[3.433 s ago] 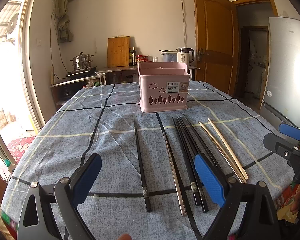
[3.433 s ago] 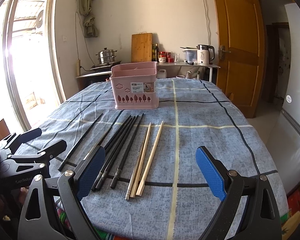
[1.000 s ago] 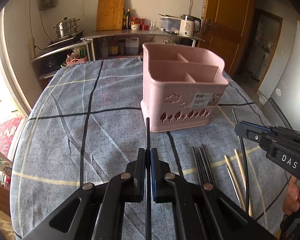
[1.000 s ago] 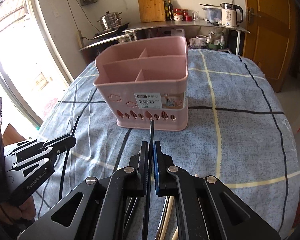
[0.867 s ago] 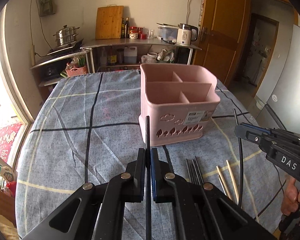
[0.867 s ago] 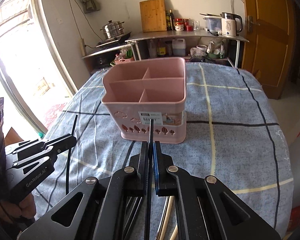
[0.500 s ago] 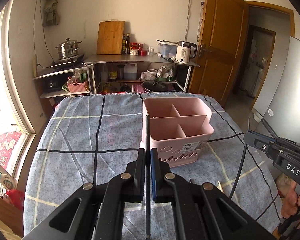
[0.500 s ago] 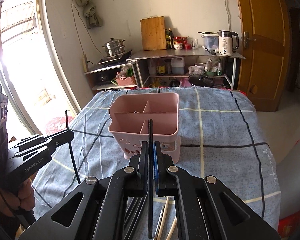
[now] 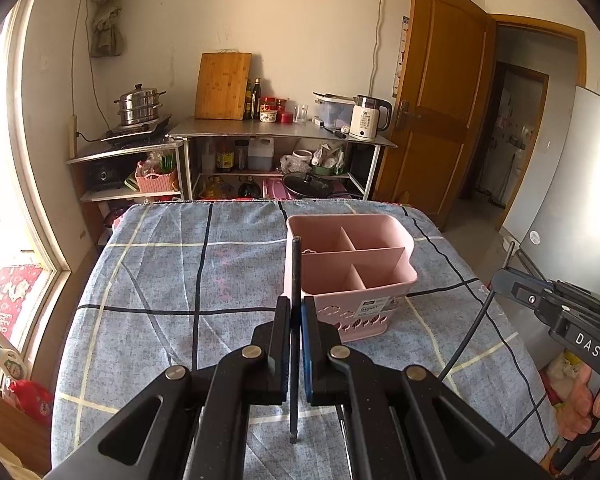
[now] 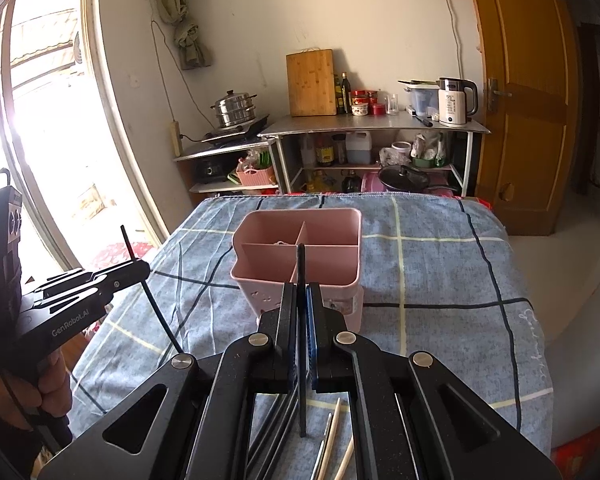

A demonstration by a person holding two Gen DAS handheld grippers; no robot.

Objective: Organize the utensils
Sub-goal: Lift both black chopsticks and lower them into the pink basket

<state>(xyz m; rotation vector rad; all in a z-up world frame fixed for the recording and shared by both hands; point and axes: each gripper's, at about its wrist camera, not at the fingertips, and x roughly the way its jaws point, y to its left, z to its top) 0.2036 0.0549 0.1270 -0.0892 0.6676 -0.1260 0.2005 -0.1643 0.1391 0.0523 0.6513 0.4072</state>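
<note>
Chopsticks (image 9: 295, 280) (image 10: 301, 276) pinched upright in each gripper (image 9: 295, 312) (image 10: 301, 300).

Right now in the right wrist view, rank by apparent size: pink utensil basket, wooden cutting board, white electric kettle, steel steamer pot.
1. pink utensil basket
2. wooden cutting board
3. steel steamer pot and white electric kettle look alike

The basket sits nearer, so its lead is unsure.

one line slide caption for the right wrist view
Right hand-held gripper shut on a black chopstick, raised before the pink basket.
</note>
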